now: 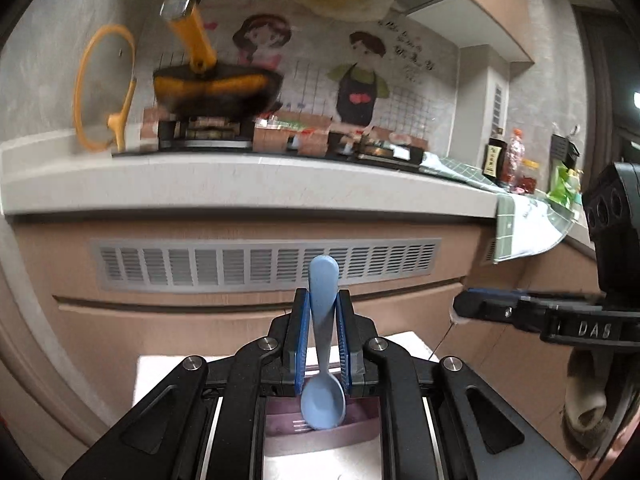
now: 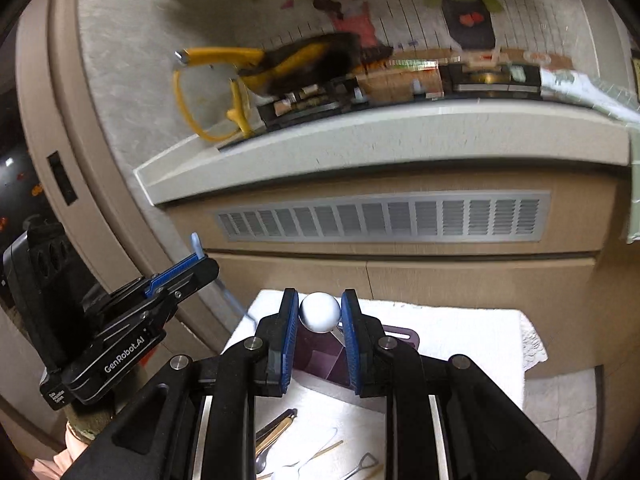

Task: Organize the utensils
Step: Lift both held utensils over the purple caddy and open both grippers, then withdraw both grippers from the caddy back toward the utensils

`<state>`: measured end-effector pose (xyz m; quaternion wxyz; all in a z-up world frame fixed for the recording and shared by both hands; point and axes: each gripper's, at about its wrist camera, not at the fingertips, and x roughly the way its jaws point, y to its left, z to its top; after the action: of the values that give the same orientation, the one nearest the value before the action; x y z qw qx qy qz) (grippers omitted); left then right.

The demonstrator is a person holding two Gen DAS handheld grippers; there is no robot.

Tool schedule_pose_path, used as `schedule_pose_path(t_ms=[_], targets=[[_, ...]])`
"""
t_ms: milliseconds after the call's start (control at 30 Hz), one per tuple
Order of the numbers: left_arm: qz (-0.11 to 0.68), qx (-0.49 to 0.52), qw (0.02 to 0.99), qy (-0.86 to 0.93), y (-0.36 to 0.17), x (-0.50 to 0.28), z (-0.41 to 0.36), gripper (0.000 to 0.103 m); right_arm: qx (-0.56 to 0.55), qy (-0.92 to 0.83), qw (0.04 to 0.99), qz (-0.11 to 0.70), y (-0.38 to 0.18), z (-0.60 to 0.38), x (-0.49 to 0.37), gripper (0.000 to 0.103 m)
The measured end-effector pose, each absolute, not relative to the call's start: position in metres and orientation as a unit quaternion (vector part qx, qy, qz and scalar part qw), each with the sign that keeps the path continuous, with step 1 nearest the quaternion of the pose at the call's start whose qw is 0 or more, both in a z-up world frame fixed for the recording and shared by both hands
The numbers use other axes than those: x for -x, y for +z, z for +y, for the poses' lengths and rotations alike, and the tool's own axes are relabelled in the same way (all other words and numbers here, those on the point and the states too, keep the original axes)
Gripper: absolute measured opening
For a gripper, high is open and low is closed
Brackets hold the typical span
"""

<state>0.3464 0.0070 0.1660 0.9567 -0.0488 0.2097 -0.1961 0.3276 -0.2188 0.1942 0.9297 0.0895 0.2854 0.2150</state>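
My left gripper (image 1: 323, 312) is shut on a light blue plastic spoon (image 1: 322, 344), handle pointing up, bowl hanging down over a mauve utensil holder (image 1: 320, 434). In the right wrist view the left gripper (image 2: 200, 258) shows at the left with the spoon handle tip (image 2: 195, 242) sticking out. My right gripper (image 2: 319, 312) is shut on a white spoon (image 2: 319, 312), whose round bowl sits between the pads, above the mauve holder (image 2: 320, 360). The right gripper also shows at the right of the left wrist view (image 1: 472, 306).
The holder stands on a white cloth-covered table (image 2: 460, 344). Several loose utensils (image 2: 280, 432) lie on the cloth near me. Behind is a cabinet with a vent grille (image 1: 264, 264), a counter (image 1: 240, 188), a stove with a yellow pan (image 1: 216, 84) and a lid (image 1: 104, 88).
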Motion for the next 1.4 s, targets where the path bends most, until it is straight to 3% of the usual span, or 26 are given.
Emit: schedule_pose_path(t_ms=[300, 367, 467, 600, 667, 833, 933, 1200, 1400], targets=[[0.310, 0.077, 0.927, -0.197, 0.083, -0.404, 0.006, 0.016, -0.098, 0.200, 0.902, 0.369, 0.126, -0.212, -0.382, 0.022], [0.333, 0.079, 0.921, -0.188, 0.067, -0.408, 0.006, 0.027, -0.096, 0.194, 0.901, 0.376, 0.116, -0.213, -0.385, 0.036], [0.345, 0.082, 0.919, -0.174, 0.056, -0.401, 0.010, 0.046, -0.082, 0.168, 0.912, 0.364, 0.111, -0.215, -0.380, 0.048], [0.341, 0.063, 0.924, -0.160, 0.048, -0.374, 0.017, 0.055, -0.057, 0.142, 0.922, 0.355, 0.104, -0.219, -0.359, 0.052], [0.348, 0.054, 0.924, -0.152, 0.041, -0.361, 0.022, 0.061, -0.044, 0.128, 0.925, 0.355, 0.097, -0.222, -0.347, 0.063], [0.369, 0.033, 0.920, -0.127, 0.019, -0.312, 0.029, 0.066, 0.002, 0.094, 0.930, 0.356, 0.071, -0.216, -0.304, 0.071], [0.384, 0.031, 0.916, -0.113, 0.002, -0.276, 0.036, 0.072, 0.016, 0.097, 0.927, 0.361, 0.052, -0.205, -0.280, 0.084], [0.410, 0.005, 0.908, -0.084, -0.027, -0.211, 0.043, 0.077, -0.001, 0.144, 0.893, 0.426, -0.011, -0.154, -0.250, 0.084], [0.415, 0.024, 0.907, -0.070, -0.034, -0.190, 0.063, 0.084, 0.013, 0.126, 0.886, 0.447, -0.029, -0.133, -0.244, 0.078]])
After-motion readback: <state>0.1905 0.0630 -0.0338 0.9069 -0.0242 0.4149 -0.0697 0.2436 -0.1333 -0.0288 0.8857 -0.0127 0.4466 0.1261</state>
